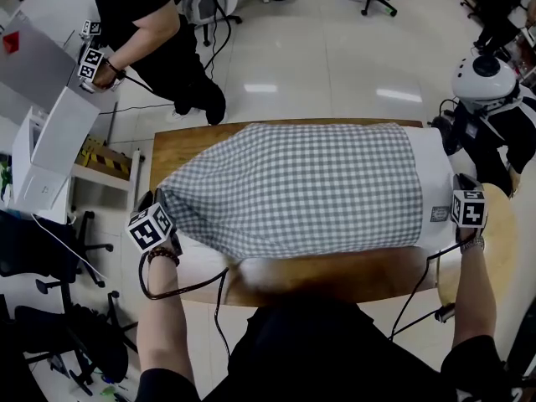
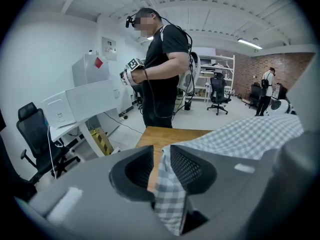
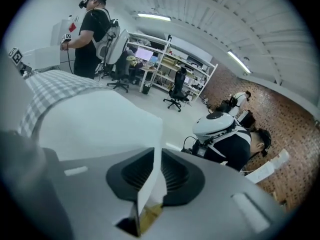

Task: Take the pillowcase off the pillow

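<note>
The pillow [image 1: 434,170] lies across the wooden bench [image 1: 180,145]. The grey gingham pillowcase [image 1: 293,187] covers most of it, and its white end is bare on my right. My left claw [image 1: 162,196] sits at the pillowcase's left corner. In the left gripper view a fold of gingham hangs between its jaws, resting against one pad with a gap to the other, so they stand slightly apart and not clamped. My right claw [image 1: 459,178] is at the pillow's bare end, with its jaws nearly together and pinching the white corner.
</note>
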{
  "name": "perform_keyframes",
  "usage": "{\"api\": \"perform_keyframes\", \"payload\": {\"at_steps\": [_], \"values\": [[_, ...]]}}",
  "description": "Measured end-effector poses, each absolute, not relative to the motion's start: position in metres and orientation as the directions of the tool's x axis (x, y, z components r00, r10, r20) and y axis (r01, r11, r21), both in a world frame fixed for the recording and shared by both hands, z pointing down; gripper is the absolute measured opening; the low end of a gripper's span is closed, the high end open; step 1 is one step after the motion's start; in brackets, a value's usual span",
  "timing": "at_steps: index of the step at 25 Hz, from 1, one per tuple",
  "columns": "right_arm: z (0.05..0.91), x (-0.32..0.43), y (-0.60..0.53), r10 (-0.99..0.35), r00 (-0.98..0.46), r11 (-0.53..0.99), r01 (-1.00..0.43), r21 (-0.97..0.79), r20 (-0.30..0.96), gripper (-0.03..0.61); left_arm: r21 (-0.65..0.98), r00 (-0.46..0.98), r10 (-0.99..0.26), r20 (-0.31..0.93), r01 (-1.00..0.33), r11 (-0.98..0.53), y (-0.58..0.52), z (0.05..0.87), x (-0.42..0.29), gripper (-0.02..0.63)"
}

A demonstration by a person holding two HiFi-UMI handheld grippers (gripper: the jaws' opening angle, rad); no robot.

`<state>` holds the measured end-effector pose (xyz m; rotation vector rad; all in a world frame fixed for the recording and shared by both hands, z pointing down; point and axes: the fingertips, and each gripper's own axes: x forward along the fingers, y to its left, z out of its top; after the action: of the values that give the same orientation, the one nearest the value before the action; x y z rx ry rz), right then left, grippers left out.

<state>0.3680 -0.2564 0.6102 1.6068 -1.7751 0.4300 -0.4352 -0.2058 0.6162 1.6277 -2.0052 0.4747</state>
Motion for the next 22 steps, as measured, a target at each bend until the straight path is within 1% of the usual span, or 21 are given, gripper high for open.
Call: {"api": "perform_keyframes", "payload": {"at_steps": [1, 6, 9, 11, 13, 17, 19, 22], "values": [[0.606, 0.367, -0.258, -0.738, 0.007, 0.177, -0.963, 0.205, 0.674, 0.044, 0.05, -0.144, -0.798, 0.585, -0.976, 0.212, -0.207, 0.615, -0.432, 0.117], [0.586, 0.354, -0.26, -0.768, -0.025, 0.197, -0.96, 0.199, 0.64, 0.048, 0.062, -0.095, -0.816, 0.57, -0.985, 0.159, -0.214, 0.608, -0.407, 0.15], [0.567, 0.34, -0.257, -0.788, -0.065, 0.22, -0.959, 0.181, 0.613, 0.049, 0.103, -0.035, -0.821, 0.569, -0.988, 0.113, -0.213, 0.602, -0.381, 0.163], [0.558, 0.327, -0.256, -0.797, -0.099, 0.246, -0.954, 0.171, 0.596, 0.065, 0.138, 0.015, -0.821, 0.571, -0.987, 0.077, -0.212, 0.602, -0.362, 0.171], [0.551, 0.313, -0.254, -0.803, -0.134, 0.276, -0.947, 0.163, 0.58, 0.084, 0.148, 0.068, -0.818, 0.572, -0.989, 0.021, -0.211, 0.604, -0.341, 0.178], [0.535, 0.292, -0.25, -0.811, -0.192, 0.304, -0.945, 0.117, 0.553, 0.094, 0.115, 0.167, -0.797, 0.58, -0.986, -0.122, -0.21, 0.605, -0.296, 0.201], [0.529, 0.285, -0.249, -0.816, -0.21, 0.309, -0.946, 0.1, 0.539, 0.095, 0.121, 0.206, -0.78, 0.591, -0.979, -0.166, -0.209, 0.607, -0.277, 0.215], [0.523, 0.278, -0.249, -0.825, -0.223, 0.314, -0.945, 0.092, 0.519, 0.095, 0.195, 0.236, -0.753, 0.614, -0.97, -0.146, -0.205, 0.614, -0.264, 0.227]]}}
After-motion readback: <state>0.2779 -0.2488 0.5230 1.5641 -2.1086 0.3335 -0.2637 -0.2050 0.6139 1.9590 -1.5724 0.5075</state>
